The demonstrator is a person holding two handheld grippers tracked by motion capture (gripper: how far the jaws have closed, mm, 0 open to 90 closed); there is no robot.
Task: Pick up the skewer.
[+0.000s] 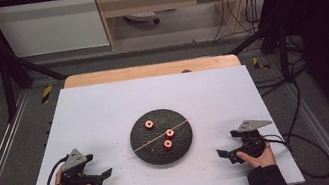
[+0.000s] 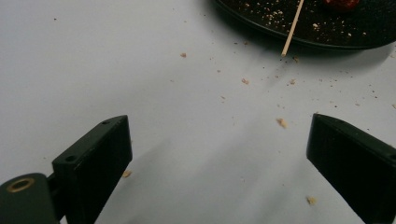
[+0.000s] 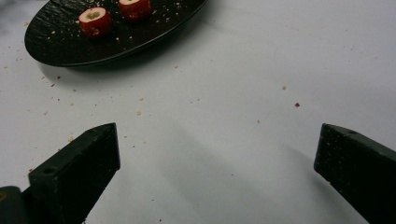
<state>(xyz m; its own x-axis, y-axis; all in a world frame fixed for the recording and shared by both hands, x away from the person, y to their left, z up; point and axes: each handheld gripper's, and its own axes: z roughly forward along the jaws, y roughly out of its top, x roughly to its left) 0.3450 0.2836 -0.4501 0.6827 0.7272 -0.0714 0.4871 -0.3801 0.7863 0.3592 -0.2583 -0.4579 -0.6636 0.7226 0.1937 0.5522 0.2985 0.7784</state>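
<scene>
Red fruit pieces [image 1: 149, 124], three of them, sit on a dark round plate [image 1: 148, 155] at the middle of the white counter [image 1: 94, 109] in the high view, a thin wooden skewer [image 1: 178, 126] lying across the plate between them. Left gripper [image 1: 96, 177] and right gripper [image 1: 227, 154] rest on the counter either side, well apart from the plate. Left gripper view: jaws spread wide over bare counter with nothing between; the skewer's tip [image 2: 290, 32] pokes past the plate rim [image 2: 261, 31], crumbs [image 2: 281, 122] scattered about. Right gripper view: jaws spread, nothing between; two fruit pieces [image 3: 95, 21] on the plate [image 3: 56, 46].

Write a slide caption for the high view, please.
Two open claws, left and right, flank a round black plate holding three red fruit pieces and a wooden skewer.
</scene>
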